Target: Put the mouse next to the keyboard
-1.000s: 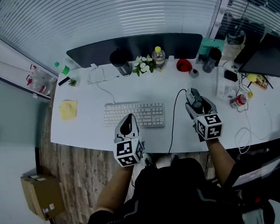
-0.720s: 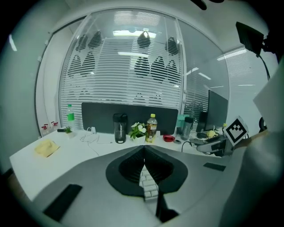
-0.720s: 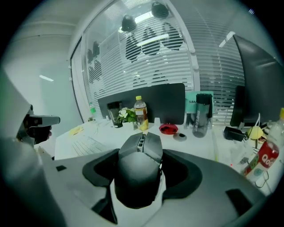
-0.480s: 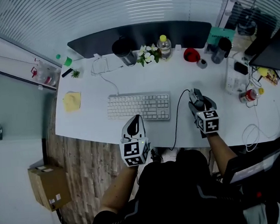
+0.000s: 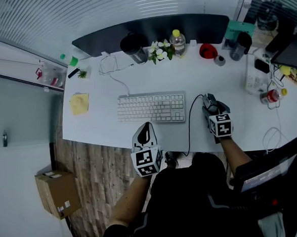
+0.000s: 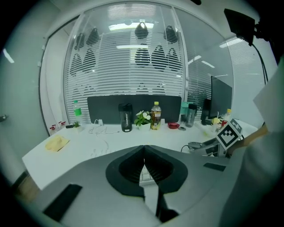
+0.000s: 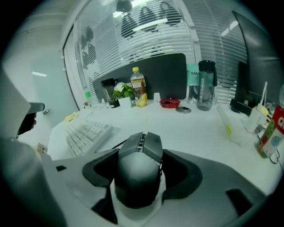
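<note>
Right gripper view | right gripper (image 7: 141, 165) clamping mouse (image 7: 137, 175) | left gripper (image 6: 144, 167) fingers (image 6: 132, 168) together, empty | teal card (image 7: 192, 73) beyond right fingers (image 7: 183, 174): "SAM"

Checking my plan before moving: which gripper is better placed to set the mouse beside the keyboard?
Right. The right gripper grips the mouse, just right of the keyboard. The left gripper is shut, empty, and hangs at the desk's front edge.

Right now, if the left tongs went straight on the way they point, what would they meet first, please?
Most likely the keyboard: the left tongs, shut and empty, point at its near edge. Their height is unclear, so they might pass over it.
</note>
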A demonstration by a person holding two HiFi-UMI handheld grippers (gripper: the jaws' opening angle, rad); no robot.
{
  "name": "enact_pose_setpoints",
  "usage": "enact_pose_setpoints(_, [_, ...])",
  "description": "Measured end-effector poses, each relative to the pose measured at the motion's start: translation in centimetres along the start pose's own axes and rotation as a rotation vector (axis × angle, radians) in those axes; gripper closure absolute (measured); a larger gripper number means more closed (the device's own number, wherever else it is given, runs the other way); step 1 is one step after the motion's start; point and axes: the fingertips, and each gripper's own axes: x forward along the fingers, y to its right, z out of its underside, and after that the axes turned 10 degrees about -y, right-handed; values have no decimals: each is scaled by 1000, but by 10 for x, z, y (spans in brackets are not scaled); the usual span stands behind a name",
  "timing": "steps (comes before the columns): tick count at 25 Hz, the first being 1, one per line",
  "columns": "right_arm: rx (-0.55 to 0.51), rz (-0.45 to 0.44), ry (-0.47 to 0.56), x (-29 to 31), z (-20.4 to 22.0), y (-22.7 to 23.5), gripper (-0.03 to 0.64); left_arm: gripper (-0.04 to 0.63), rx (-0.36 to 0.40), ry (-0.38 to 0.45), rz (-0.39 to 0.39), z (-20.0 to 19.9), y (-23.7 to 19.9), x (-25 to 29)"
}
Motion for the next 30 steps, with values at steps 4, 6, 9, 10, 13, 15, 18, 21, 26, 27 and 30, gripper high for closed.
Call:
enact_pose_setpoints(4, [25, -2, -20, 8, 11, -4, 321, 565, -31, -11, -2, 1, -5, -6])
enact_pose_setpoints(6, [31, 5, -20, 9, 15, -4, 321, 565, -44, -13, -2, 2, -7, -9])
enact_pose_setpoints(9, [24, 18, -15, 12, 17, -5, 321, 565, -34, -9, -3, 1, -8, -12])
enact_pose_setpoints(10, [15, 23, -18, 13, 17, -6, 321, 565, -35, -10, 0, 1, -8, -13])
enact_pose_setpoints(13, [-13, 40, -32, 14, 17, -6, 321, 565, -65, -18, 23, 4, -6, -15])
enact_pose_setpoints(15, [-23, 47, -38, 15, 18, -7, 321, 565, -69, -18, 32, 4, -5, -17])
enact_pose_setpoints(18, [-36, 58, -42, 15, 19, -7, 318, 565, -49, -12, 38, 3, -4, -19])
enact_pose_setpoints(21, [-37, 62, -42, 15, 19, -7, 316, 565, -47, -10, 47, 2, -4, -20])
enact_pose_setpoints(26, [-19, 45, -53, 15, 18, -6, 296, 565, -58, -30, 60, 2, -7, -21])
enact_pose_setpoints(27, [-20, 42, -52, 13, 16, -6, 287, 565, -54, -29, 66, 0, -7, -23])
enact_pose_setpoints(30, [-29, 34, -32, 5, 3, -8, 268, 565, -22, -11, 87, -12, -8, -24])
